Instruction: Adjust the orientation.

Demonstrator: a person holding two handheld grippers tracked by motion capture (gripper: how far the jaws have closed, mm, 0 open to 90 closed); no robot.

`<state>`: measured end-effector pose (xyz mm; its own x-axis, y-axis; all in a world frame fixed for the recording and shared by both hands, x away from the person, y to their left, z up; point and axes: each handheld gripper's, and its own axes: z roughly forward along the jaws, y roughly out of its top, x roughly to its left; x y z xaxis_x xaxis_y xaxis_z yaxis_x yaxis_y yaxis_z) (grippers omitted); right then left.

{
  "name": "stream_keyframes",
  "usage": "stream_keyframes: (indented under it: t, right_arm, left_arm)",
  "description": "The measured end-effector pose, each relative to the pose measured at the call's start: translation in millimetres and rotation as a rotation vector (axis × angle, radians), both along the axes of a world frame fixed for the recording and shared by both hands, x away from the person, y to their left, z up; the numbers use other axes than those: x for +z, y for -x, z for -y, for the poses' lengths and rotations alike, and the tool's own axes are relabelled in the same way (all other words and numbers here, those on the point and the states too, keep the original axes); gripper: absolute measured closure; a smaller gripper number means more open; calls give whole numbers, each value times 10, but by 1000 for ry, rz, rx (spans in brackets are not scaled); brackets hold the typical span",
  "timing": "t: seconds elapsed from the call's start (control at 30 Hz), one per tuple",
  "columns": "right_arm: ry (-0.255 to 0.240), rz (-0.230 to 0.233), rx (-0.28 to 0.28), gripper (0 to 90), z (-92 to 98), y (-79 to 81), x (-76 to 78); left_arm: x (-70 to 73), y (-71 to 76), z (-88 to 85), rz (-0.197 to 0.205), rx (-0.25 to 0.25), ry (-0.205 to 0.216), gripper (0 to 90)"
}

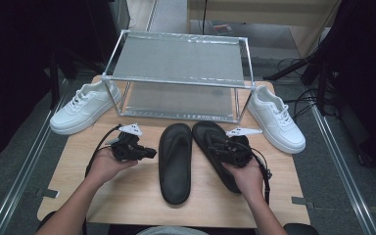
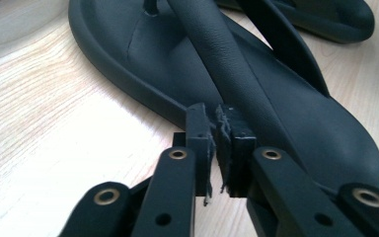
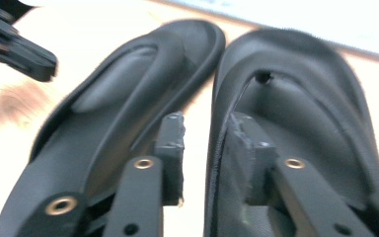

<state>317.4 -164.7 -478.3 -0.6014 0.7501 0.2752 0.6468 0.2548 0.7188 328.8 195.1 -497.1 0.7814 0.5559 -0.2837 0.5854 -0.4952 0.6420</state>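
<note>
Two black flip-flops lie side by side on the wooden table (image 1: 127,196), toes toward the rack. My left gripper (image 1: 152,153) (image 2: 219,116) is shut with nothing between its frayed pads, its tip right at the outer rim of the left flip-flop (image 1: 175,166) (image 2: 286,113), beside the strap. My right gripper (image 1: 214,142) (image 3: 206,126) hovers low over the right flip-flop (image 1: 208,131) (image 3: 306,128). Its jaws stand apart, straddling that flip-flop's inner rim without pressing on it. The left flip-flop (image 3: 108,113) lies just beyond the gap.
A metal-framed rack (image 1: 176,58) with two mesh shelves stands at the back of the table. One white sneaker (image 1: 81,107) sits to its left and another (image 1: 276,117) to its right. Bare wood lies in front of the flip-flops.
</note>
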Motion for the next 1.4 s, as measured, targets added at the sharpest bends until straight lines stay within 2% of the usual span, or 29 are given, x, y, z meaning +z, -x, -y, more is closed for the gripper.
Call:
stream_keyframes:
  t: [0.03, 0.07, 0.1, 0.17, 0.27, 0.43, 0.5, 0.63, 0.77, 1.07, 1.4]
  right_arm:
    - [-13, 5, 12, 838, 58, 18, 35]
    - [-13, 5, 12, 838, 58, 18, 35]
    - [-11, 3, 15, 900, 81, 20, 43]
    - [10, -19, 17, 900, 96, -15, 12]
    - [23, -17, 5, 900, 86, -51, -24]
    - [81, -9, 26, 900, 2, -63, -91]
    - [81, -11, 29, 900, -15, -68, -96]
    - [91, -13, 35, 900, -37, -74, -115]
    - [82, -22, 46, 900, -63, -94, -139]
    - [82, -23, 58, 900, -95, -78, -143]
    - [76, -25, 77, 900, -141, -50, -154]
  left_arm:
    - [-16, -24, 28, -9, -20, 11, 900]
    - [-16, -24, 28, -9, -20, 11, 900]
    - [-25, -34, 47, -16, -22, 13, 900]
    - [-57, -58, 104, -8, -25, 5, 900]
    - [-79, -80, 132, -2, -30, 8, 900]
    - [-130, -101, 170, -17, -39, -5, 900]
    - [-149, -103, 193, -17, -44, -18, 899]
    - [-154, -108, 206, -34, -52, 1, 895]
    - [-155, -98, 242, -32, -61, -9, 899]
    - [-161, -96, 258, -45, -59, 0, 898]
    - [-164, -67, 330, -56, -82, 5, 896]
